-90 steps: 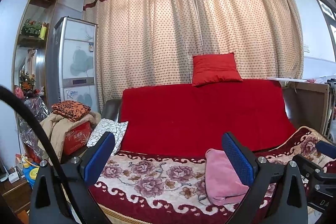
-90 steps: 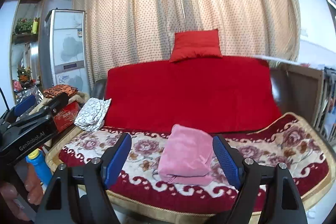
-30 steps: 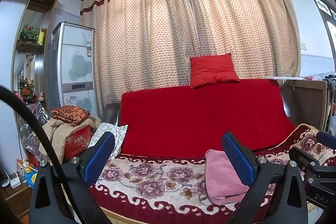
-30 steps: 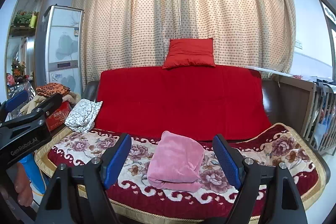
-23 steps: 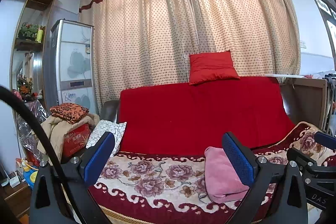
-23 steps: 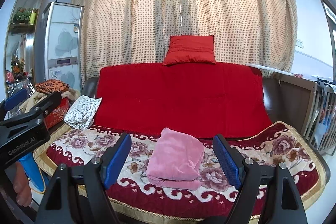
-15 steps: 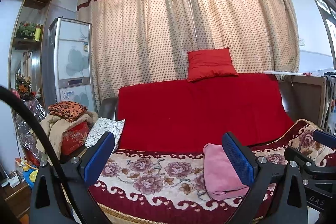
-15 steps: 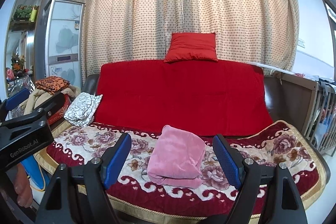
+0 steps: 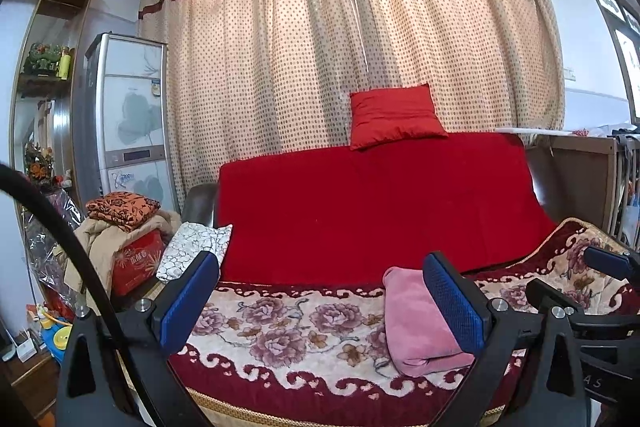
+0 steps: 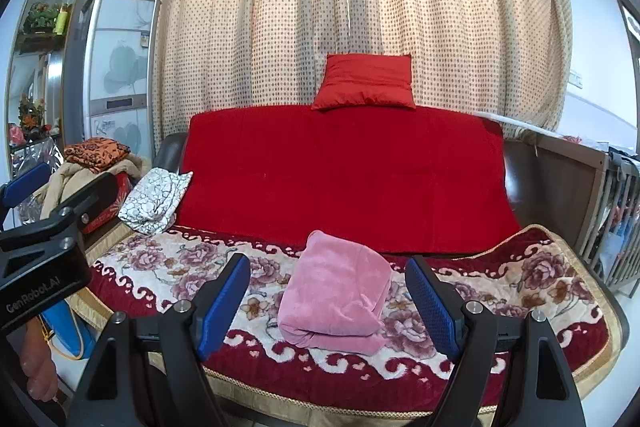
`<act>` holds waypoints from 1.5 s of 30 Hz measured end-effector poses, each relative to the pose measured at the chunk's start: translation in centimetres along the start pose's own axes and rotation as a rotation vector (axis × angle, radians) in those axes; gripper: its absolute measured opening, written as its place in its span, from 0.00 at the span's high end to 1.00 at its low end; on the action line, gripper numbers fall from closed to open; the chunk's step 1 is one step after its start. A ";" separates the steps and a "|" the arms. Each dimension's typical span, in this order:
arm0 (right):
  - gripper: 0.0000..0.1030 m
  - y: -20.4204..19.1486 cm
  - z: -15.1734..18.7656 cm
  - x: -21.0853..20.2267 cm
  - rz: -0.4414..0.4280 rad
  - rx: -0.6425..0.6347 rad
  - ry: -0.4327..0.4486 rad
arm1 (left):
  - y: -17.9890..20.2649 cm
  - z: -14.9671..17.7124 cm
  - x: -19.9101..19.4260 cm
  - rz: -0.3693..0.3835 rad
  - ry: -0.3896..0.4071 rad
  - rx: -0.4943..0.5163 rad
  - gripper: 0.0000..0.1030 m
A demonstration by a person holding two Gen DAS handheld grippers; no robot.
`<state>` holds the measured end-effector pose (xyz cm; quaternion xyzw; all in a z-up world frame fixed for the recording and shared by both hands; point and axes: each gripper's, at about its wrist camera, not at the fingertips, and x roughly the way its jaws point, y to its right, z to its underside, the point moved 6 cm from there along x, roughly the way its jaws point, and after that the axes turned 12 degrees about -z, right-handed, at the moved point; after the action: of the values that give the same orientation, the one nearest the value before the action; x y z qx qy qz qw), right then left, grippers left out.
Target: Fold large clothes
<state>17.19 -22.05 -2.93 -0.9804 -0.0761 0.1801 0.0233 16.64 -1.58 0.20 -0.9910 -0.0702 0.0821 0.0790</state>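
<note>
A pink garment [image 10: 336,291] lies folded in a compact bundle on the floral blanket [image 10: 560,275] of the sofa seat; it also shows in the left wrist view [image 9: 416,323]. My right gripper [image 10: 327,301] is open and empty, held back from the sofa with the bundle seen between its blue pads. My left gripper [image 9: 320,301] is open and empty, to the left of the bundle and away from the sofa.
A red sofa back [image 10: 344,171] carries a red cushion [image 10: 364,81]. A white patterned cloth [image 10: 154,201] lies on the left armrest. A pile of clothes and a red box [image 9: 128,231] stand at left by a cabinet [image 9: 128,115]. A wooden crib [image 10: 592,195] stands at right.
Both grippers have drifted slightly, so the view shifts a little upward. The pink bundle has not moved. Both grippers stay open.
</note>
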 end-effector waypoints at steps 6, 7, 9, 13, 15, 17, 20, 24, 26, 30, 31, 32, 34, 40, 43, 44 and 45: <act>0.20 1.0 1.0 2.2 0.003 0.012 -0.039 | 1.8 1.4 1.9 0.023 -0.032 0.023 0.01; 0.20 1.2 1.1 2.5 0.006 0.013 -0.043 | 2.2 1.6 2.3 0.027 -0.035 0.025 0.01; 0.20 1.8 1.1 3.3 0.016 0.017 -0.049 | 2.9 2.1 3.1 0.030 -0.046 0.031 0.01; 0.20 3.3 1.1 5.3 0.036 0.039 -0.061 | 4.1 3.0 5.1 0.039 -0.084 0.042 0.01; 0.20 3.8 1.0 6.0 0.044 0.045 -0.063 | 4.4 3.1 5.7 0.035 -0.088 0.039 0.01; 0.20 4.3 0.9 6.6 0.051 0.048 -0.064 | 4.6 3.1 6.3 0.029 -0.092 0.035 0.01; 0.20 4.7 0.7 7.4 0.058 0.049 -0.071 | 5.0 3.1 7.3 0.032 -0.102 0.031 0.01; 0.20 5.2 0.6 8.6 0.069 0.044 -0.082 | 5.7 3.2 8.4 0.034 -0.113 0.036 0.01; 0.20 5.3 0.7 9.2 0.073 0.043 -0.089 | 6.0 3.3 9.0 0.036 -0.119 0.036 0.01; 0.20 5.5 0.8 10.8 0.087 0.041 -0.104 | 6.3 3.6 10.4 0.035 -0.133 0.033 0.01; 0.20 5.6 0.8 11.3 0.087 0.042 -0.109 | 6.3 3.7 10.8 0.032 -0.136 0.031 0.01; 0.20 5.6 0.9 11.8 0.085 0.043 -0.114 | 6.3 3.8 11.2 0.031 -0.138 0.026 0.01; 0.20 5.6 1.0 12.7 0.083 0.041 -0.124 | 6.3 4.0 12.1 0.030 -0.145 0.017 0.01; 0.20 5.5 1.3 15.4 0.089 0.026 -0.146 | 6.3 4.6 14.9 0.017 -0.160 0.000 0.01; 0.20 5.6 1.6 16.8 0.091 0.031 -0.155 | 6.6 5.0 16.3 0.012 -0.162 0.000 0.01; 0.20 5.7 1.7 17.0 0.092 0.032 -0.158 | 6.7 5.2 16.8 0.011 -0.167 0.001 0.01; 0.20 5.7 1.8 17.6 0.092 0.032 -0.164 | 6.8 5.4 17.2 0.012 -0.172 0.002 0.01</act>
<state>33.60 -24.90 -11.22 -0.9643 -0.0299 0.2621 0.0246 33.38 -4.84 -8.82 -0.9806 -0.0709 0.1675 0.0730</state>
